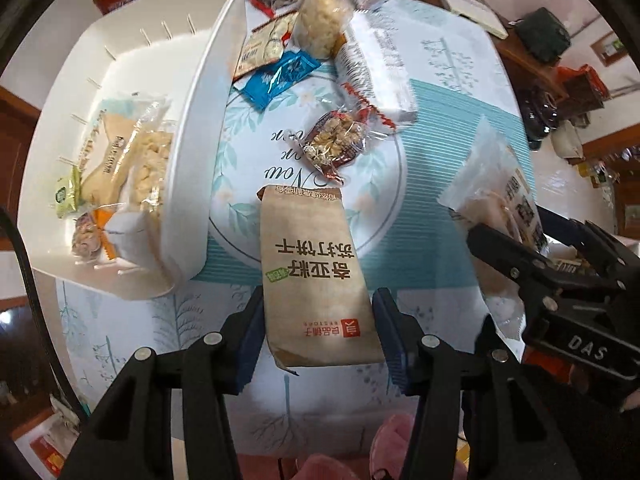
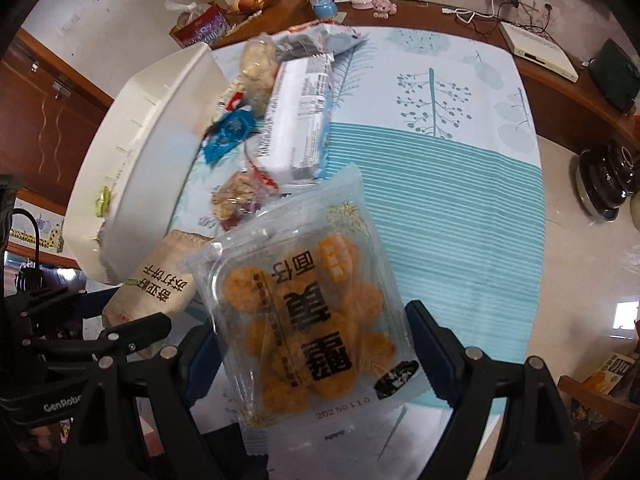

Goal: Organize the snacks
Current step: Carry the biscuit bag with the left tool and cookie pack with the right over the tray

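A bench [image 1: 448, 92] under a pale blue tree-print cloth fills a domestic room, cables and a fruit bowl along the far wall. At its left side a white bin [image 1: 216, 92] already holds several wrapped snacks, evidently the collecting point. The left gripper [image 1: 320, 336] hangs above the cloth, jaws clenched on the lower end of a brown cracker bag [image 1: 308, 264], which is lifted clear of the cloth, just beside the bin's near corner. The right gripper [image 2: 316, 364] has its jaws spread wide around a clear pack of golden rice crackers [image 2: 308, 320], pinching it by its side edges, likely so the stiff tray inside is not crushed. Both packs appear bound for the bin. Still loose on the cloth are a blue sachet [image 1: 276, 78], a nut bar [image 1: 336, 144], a long white packet [image 1: 376, 68] and a puffed-rice cake [image 1: 320, 20].
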